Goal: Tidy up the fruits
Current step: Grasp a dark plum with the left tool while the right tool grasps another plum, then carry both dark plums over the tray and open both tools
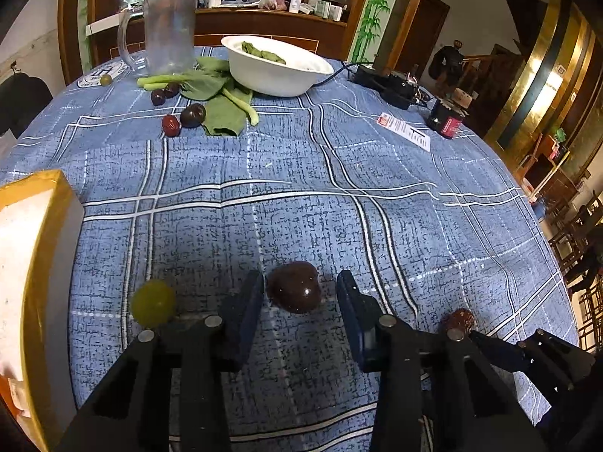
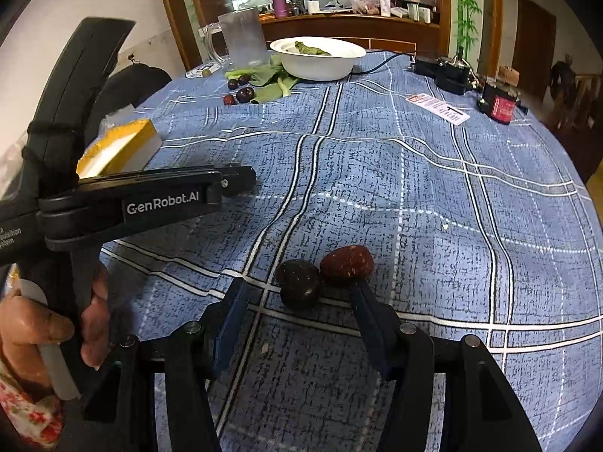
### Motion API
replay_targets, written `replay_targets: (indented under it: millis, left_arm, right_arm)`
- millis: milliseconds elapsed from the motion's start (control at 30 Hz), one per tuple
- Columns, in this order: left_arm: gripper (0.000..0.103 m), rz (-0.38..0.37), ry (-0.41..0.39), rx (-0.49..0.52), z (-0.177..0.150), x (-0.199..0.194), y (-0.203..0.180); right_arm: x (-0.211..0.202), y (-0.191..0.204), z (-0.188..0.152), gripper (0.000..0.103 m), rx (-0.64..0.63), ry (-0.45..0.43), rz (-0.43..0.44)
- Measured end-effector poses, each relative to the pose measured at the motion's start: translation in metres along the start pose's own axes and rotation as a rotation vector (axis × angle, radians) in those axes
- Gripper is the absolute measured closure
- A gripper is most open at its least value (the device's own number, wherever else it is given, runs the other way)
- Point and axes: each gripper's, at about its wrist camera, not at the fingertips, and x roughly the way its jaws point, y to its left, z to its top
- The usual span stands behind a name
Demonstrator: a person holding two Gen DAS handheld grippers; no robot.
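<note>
Blue cloth point(image 1: 339, 173) with white and dark crossing lines covers the round desk point(image 2: 546, 173), and the fruits lie scattered on it. Near the front, the left claw point(image 1: 299, 297) stands around a dark plum point(image 1: 294, 287): its left finger looks to touch the fruit, while a gap shows on the right side, so the fingers are apart and do not yet press it. A green grape point(image 1: 153, 302) lies just to the left of this claw, and a red date point(image 1: 459, 320) lies to the right, partly hidden behind the claw's frame. In the right wrist view, the right claw point(image 2: 299, 303) has its fingers apart too, with the same plum between them and the date touching the plum at its far right side; I cannot tell if the right finger touches the date. A hand point(image 2: 56, 324) with a flowered sleeve holds the left claw's handle. A box with yellow edges point(image 1: 34, 248) sits at the left edge of the desk. At the far side are a white bowl point(image 1: 277, 66) with green leaves in it, more leaves point(image 1: 222, 101) on the cloth, four more dark and red fruits point(image 1: 181, 109), a small green fruit point(image 1: 106, 80) and a clear plastic jug point(image 1: 167, 32). To the right lie a paper tag point(image 1: 405, 130), a dark jar with a red label point(image 1: 446, 120) and a black device with a cable point(image 1: 384, 83). Behind the desk is a wooden counter point(image 1: 271, 19) with bottles and a plastic bag.
</note>
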Motion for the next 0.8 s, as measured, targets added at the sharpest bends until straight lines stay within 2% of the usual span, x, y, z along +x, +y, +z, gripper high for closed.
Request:
replay_targets:
  millis: [133, 167, 200, 300, 400, 600, 800]
  left_arm:
    - [0.067, 0.027, -0.009, 0.032, -0.003, 0.001, -0.005]
    - [0.076, 0.036, -0.011, 0.041, -0.003, 0.001, -0.007]
    - [0.080, 0.042, -0.011, 0.050, -0.004, 0.001, -0.008]
    - [0.081, 0.024, -0.014, 0.052, -0.005, -0.003, -0.007]
    - [0.081, 0.025, -0.032, 0.045, -0.006, -0.007, -0.006]
    - [0.081, 0.019, -0.047, -0.003, -0.005, -0.012, 0.004]
    - [0.081, 0.004, -0.064, -0.028, -0.006, -0.019, 0.005]
  right_arm:
    - [0.003, 0.006, 0.000, 0.049, -0.043, -0.012, -0.055]
    - [0.003, 0.008, 0.000, 0.052, -0.052, -0.014, -0.067]
    - [0.003, 0.007, -0.001, 0.056, -0.054, -0.016, -0.074]
    - [0.004, 0.006, 0.002, 0.068, -0.053, -0.022, -0.089]
    - [0.004, 0.003, 0.003, 0.077, -0.040, -0.026, -0.069]
    - [0.001, 0.002, 0.002, 0.078, -0.035, -0.030, -0.056]
    - [-0.011, 0.008, 0.000, 0.078, -0.049, -0.080, -0.040]
